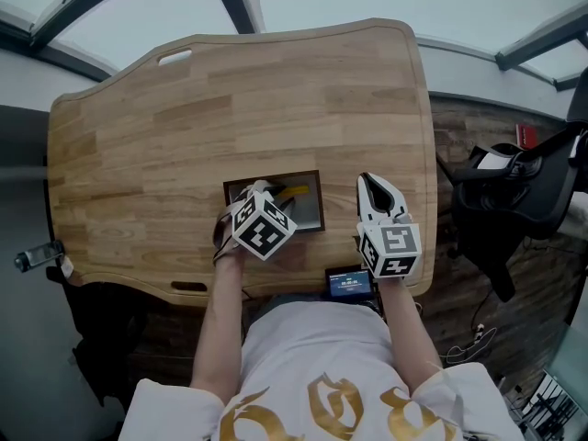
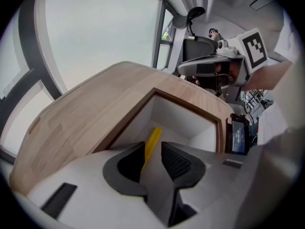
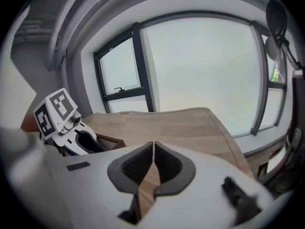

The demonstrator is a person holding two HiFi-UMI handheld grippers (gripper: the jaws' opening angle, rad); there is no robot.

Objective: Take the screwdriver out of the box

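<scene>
A brown-rimmed box (image 1: 274, 175) with a white inside sits near the front of the wooden table (image 1: 184, 136). In it lies the screwdriver (image 1: 296, 192), of which only the yellow handle shows. My left gripper (image 1: 260, 193) points steeply down over the box's left part. In the left gripper view its jaws (image 2: 152, 149) stand open, and the yellow handle (image 2: 153, 138) shows in the gap just beyond the tips, down inside the box (image 2: 176, 118). My right gripper (image 1: 372, 186) is shut and empty, to the right of the box over bare wood; its pads meet (image 3: 153, 147).
A small black device with a lit screen (image 1: 350, 284) lies at the table's front edge, between my two hands. A black office chair (image 1: 514, 191) stands off the table's right side. Windows run behind the far edge (image 3: 200, 70).
</scene>
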